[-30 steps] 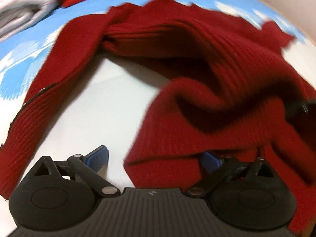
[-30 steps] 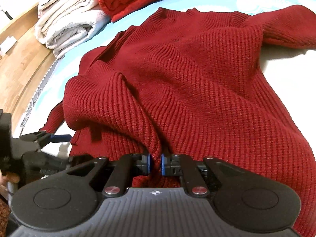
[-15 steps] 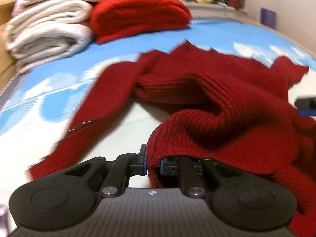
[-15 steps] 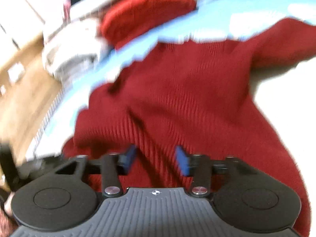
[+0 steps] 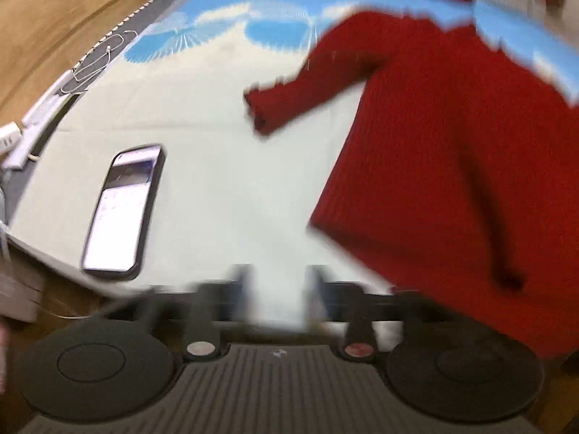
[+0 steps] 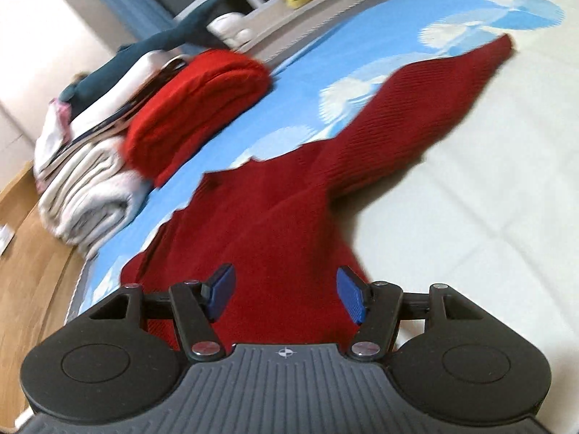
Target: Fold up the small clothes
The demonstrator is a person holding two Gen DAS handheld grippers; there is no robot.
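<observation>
- Left hand-held gripper [image 5: 278,285]: jaws opening, nothing between them; blurred, over bare white sheet near the bed's [image 5: 224,115] edge, beside the sweater's hem.
- Right hand-held gripper [image 6: 286,291]: jaws apart, released. Blue pads [image 6: 349,298] sit over the sweater's body; knit lies under and between them but is not pinched.
- Dark red knit sweater [image 6: 267,228]: spread on the bed, body running from the near edge toward the blue cloud-print part of the sheet. One sleeve [image 6: 427,105] stretches out over the white part; in the left view a sleeve cuff [image 5: 264,108] points toward the phone side.
- Phone [image 5: 123,209]: screen lit, flat on the sheet close to the bed's edge, well apart from the sweater.
- Folded red garment [image 6: 195,108] and a stack of pale folded textiles [image 6: 90,195] sit at the bed's far side edge, touching each other, apart from the sweater.
</observation>
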